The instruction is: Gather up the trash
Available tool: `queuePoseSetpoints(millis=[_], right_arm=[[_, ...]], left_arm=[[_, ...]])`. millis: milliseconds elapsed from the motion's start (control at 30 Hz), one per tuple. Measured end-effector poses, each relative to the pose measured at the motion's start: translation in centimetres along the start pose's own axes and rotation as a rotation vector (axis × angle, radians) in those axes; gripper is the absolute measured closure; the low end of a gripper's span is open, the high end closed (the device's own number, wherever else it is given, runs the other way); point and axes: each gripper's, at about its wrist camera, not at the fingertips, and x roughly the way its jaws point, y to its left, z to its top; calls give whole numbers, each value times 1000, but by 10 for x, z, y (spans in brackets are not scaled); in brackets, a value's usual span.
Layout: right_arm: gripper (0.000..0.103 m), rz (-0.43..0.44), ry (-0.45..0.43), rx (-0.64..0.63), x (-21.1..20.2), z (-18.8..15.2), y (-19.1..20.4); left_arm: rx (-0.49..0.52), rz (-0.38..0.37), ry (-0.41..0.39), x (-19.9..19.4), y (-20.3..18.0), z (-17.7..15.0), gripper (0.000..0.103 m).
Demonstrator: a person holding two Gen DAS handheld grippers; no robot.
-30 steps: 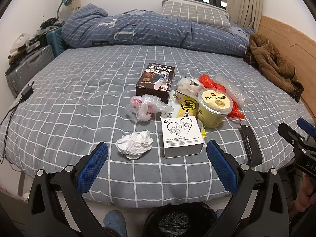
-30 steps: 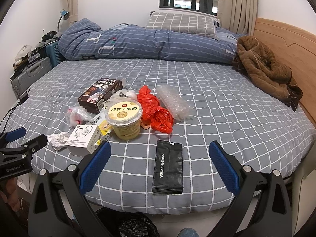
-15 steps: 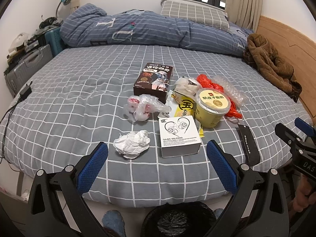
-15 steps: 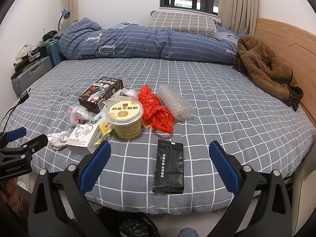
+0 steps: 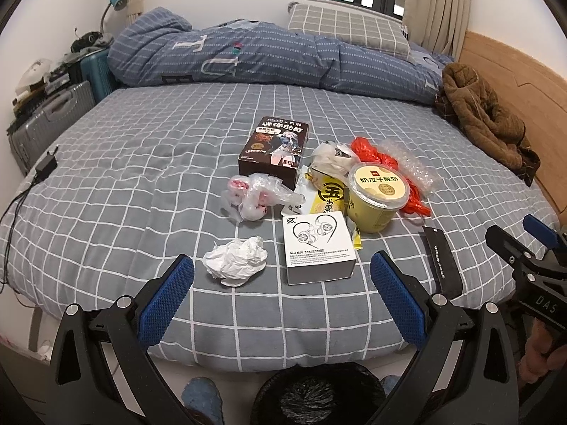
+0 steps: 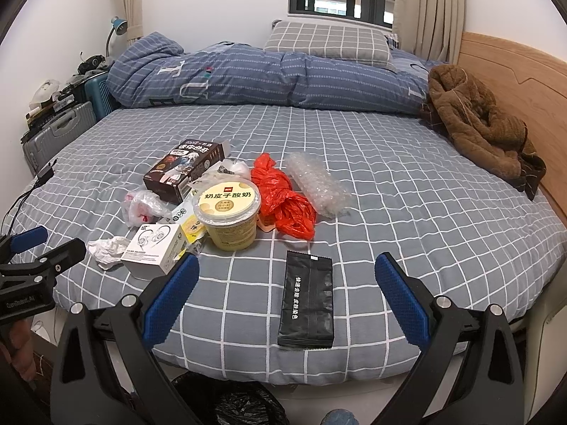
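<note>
Beside the white cardboard earphone box [image 5: 319,244], both grippers gaped wide and empty; the crumpled white tissue [image 5: 236,261] risked slipping a loose pinch.

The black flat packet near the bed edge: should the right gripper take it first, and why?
Probably yes: ease the right gripper forward and down over the black packet. Its jaws stand open and empty, the packet lies flat between them, apart from the other trash, and the lined bin waits just below the bed edge.
</note>
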Motion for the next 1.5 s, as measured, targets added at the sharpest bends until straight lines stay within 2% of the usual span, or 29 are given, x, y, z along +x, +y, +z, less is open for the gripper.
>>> queuePoseSetpoints(millis=[600, 767, 1367, 1433, 1500], right_arm=[[7, 1, 7, -2, 1, 0, 4], [7, -8, 25, -10, 11, 0, 1], [8, -15, 227, 21, 108, -31, -32], [13, 0, 250, 31, 117, -34, -34], [15, 23, 270, 50, 124, -35, -36]], left_arm=[[3, 8, 20, 5, -1, 1, 6], [18, 6, 41, 19, -7, 4, 6], [54, 4, 189, 113, -32, 12, 6], [52, 2, 202, 121, -33, 12, 6], [47, -4, 211, 127, -34, 12, 6]])
